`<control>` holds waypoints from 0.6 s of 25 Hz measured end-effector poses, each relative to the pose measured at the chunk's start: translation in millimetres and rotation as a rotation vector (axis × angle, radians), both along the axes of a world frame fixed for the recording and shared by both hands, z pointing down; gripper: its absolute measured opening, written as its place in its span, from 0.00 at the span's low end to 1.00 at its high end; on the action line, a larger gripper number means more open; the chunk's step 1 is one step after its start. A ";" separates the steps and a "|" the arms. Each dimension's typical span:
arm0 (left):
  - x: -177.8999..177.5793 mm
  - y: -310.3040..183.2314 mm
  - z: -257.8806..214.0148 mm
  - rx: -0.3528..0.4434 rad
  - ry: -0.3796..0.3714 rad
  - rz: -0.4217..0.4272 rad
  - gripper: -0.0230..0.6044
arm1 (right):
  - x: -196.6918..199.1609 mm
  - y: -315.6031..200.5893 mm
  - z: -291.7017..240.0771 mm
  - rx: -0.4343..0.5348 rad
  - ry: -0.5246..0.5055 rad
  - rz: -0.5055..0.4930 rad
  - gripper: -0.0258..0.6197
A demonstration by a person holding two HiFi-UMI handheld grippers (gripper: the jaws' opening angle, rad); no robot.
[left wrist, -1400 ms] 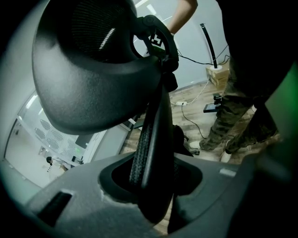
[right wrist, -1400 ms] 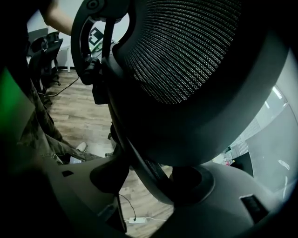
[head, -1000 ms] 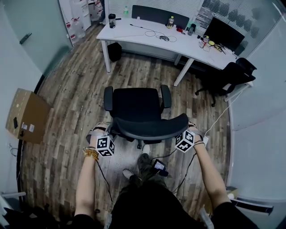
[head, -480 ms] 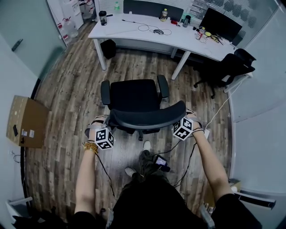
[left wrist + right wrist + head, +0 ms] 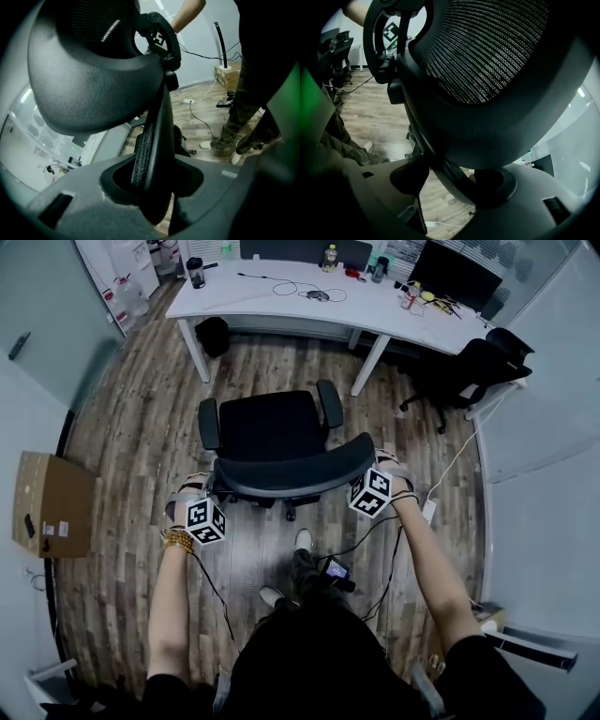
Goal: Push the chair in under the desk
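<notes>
Chair (image 5: 272,432) sits dead centre of the head view, seat facing the desk (image 5: 253,301) that runs along the top of the frame, with a strip of bare wood floor between them. It's well short of tucked in.

Both claws are on the backrest (image 5: 291,474). The left gripper (image 5: 208,507) is at its left end and the right gripper (image 5: 373,482) at its right end. In the left gripper view the left gripper (image 5: 150,187) is clenched, the rim of the backrest running right through its jaws. The right gripper (image 5: 459,180) has the rim between its jaws too and looks clamped, though that view is dark and I'd only call it probable.

For the push itself, even pressure from both ends should keep the castors tracking straight. Aim for the open bay to the left of the desk leg (image 5: 370,362), and slow down as the armrests near the desktop edge.

Watch the hazards. A black bin (image 5: 214,336) stands under the desk's left end, so drifting left could clip it. A second office chair (image 5: 469,376) is parked at upper right, clear of the line. A white cable (image 5: 459,460) trails across the floor on the right, and a cardboard box (image 5: 47,502) leans at the left edge, well apart from the route.
</notes>
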State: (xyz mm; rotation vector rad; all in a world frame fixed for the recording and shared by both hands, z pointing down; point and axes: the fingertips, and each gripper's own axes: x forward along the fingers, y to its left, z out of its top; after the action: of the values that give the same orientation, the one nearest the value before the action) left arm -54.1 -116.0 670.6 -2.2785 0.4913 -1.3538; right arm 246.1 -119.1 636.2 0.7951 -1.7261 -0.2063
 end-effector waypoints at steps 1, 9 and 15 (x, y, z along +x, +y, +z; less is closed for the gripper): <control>0.6 -5.2 0.6 -0.004 -0.004 -0.004 0.27 | 1.5 -5.9 0.4 0.004 0.000 0.000 0.51; 23.1 -42.8 1.8 -0.003 -0.013 -0.007 0.27 | 22.3 -46.4 -1.3 0.029 -0.009 -0.011 0.51; 24.7 -74.5 6.1 -0.016 -0.017 -0.022 0.27 | 25.2 -81.9 2.7 0.039 -0.012 -0.025 0.51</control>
State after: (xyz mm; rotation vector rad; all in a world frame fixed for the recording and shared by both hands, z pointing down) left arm -29.5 -190.5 676.7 -2.2794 0.5034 -1.3912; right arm 271.3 -200.9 638.9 0.8048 -1.7485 -0.2527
